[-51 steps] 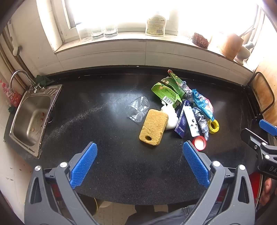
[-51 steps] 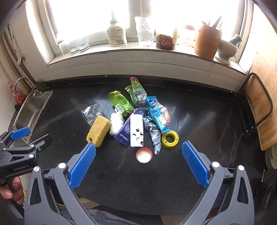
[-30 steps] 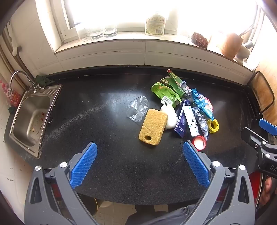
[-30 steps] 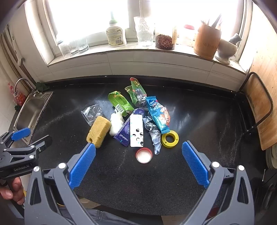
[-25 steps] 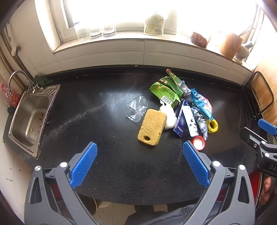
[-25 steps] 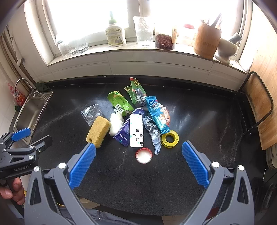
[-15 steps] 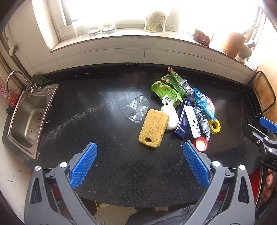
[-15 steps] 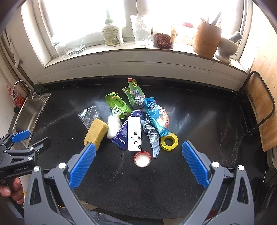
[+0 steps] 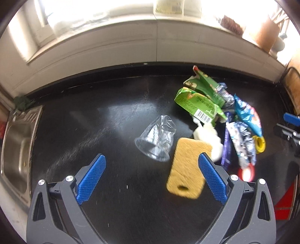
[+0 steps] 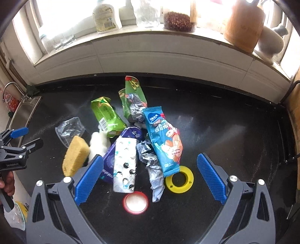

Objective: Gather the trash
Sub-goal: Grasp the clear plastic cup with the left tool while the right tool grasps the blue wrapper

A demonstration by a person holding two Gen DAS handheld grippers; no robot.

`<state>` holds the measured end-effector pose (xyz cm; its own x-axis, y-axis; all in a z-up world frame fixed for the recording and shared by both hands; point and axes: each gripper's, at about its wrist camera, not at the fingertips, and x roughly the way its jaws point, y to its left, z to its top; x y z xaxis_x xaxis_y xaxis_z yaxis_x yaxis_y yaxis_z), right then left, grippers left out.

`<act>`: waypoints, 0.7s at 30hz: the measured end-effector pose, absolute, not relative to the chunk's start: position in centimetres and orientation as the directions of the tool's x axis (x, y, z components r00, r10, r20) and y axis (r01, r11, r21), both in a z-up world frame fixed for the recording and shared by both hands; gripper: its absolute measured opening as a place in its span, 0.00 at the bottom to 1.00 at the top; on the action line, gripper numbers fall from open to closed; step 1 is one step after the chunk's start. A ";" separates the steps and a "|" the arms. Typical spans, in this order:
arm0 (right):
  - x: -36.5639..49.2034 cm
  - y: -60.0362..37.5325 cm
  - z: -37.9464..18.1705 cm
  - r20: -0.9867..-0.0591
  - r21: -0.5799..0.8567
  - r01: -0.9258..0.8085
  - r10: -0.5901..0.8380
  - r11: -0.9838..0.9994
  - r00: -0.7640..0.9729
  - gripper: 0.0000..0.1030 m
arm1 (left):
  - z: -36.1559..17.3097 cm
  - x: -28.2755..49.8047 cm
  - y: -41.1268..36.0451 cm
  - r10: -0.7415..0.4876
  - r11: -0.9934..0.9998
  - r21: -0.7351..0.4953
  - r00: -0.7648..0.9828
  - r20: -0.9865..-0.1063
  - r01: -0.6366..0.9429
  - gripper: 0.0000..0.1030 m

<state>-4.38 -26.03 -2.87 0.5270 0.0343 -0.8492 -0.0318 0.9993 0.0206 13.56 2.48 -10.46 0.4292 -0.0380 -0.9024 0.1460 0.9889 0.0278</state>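
Both grippers nearer; sink (image 9: pixel 16 142) clearer leftward.

A home kitchen: black counter (image 9: pixel 120 116), metal sink (image 9: pixel 16 142), soap bottle (image 10: pixel 106 16) on the windowsill (image 10: pixel 150 35).

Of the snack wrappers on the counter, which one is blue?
The blue wrapper at the right side of the pile, its lower end over the yellow ring. The other two wrappers are green.
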 end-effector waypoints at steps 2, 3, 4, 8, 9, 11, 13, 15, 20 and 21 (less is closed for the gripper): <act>-2.4 -26.8 -5.0 -0.872 0.014 -0.028 0.026 1.000 0.488 0.89 | -12.3 15.0 2.7 -0.050 0.985 0.022 0.413 -0.910 0.169 0.93; -1.4 -27.3 -6.1 -0.885 0.018 -0.024 0.027 1.000 0.465 0.86 | -13.1 15.7 2.7 -0.056 0.984 0.018 0.401 -0.914 0.178 0.93; -0.8 -27.7 -7.0 -0.895 0.028 -0.020 0.034 0.999 0.446 0.85 | -13.8 16.4 2.8 -0.055 0.982 0.020 0.388 -0.920 0.187 0.93; 1.1 -28.9 -9.3 -0.920 0.076 -0.016 0.076 0.997 0.384 0.72 | -16.1 19.0 3.0 -0.087 0.976 -0.010 0.348 -0.933 0.217 0.93; 1.3 -29.0 -9.6 -0.923 0.085 -0.025 0.089 0.996 0.375 0.65 | -16.5 19.4 2.8 -0.092 0.974 -0.013 0.343 -0.935 0.226 0.93; 1.7 -29.0 -10.1 -0.927 0.097 -0.034 0.102 0.995 0.361 0.48 | -17.3 20.1 2.5 -0.096 0.970 -0.015 0.328 -0.940 0.241 0.87; 1.8 -29.1 -10.5 -0.931 0.112 -0.038 0.118 0.993 0.346 0.30 | -17.9 20.3 2.4 -0.102 0.968 -0.024 0.306 -0.946 0.250 0.75; 1.6 -29.2 -10.3 -0.928 0.116 -0.043 0.124 0.992 0.352 0.24 | -18.4 20.6 2.5 -0.120 0.968 -0.049 0.280 -0.952 0.245 0.55; 0.4 -28.8 -8.1 -0.908 0.099 -0.052 0.111 0.994 0.404 0.06 | -16.7 20.3 3.1 -0.133 0.975 -0.068 0.311 -0.941 0.212 0.48; 0.1 -28.6 -7.5 -0.903 0.092 -0.054 0.106 0.994 0.416 0.05 | -16.3 20.1 3.1 -0.130 0.976 -0.064 0.317 -0.939 0.209 0.48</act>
<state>0.08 -28.65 -7.53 0.4160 0.1060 -0.9032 -0.0535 0.9943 0.0921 20.06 3.13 -16.30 0.3171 -0.1296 -0.9395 0.2088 0.9759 -0.0642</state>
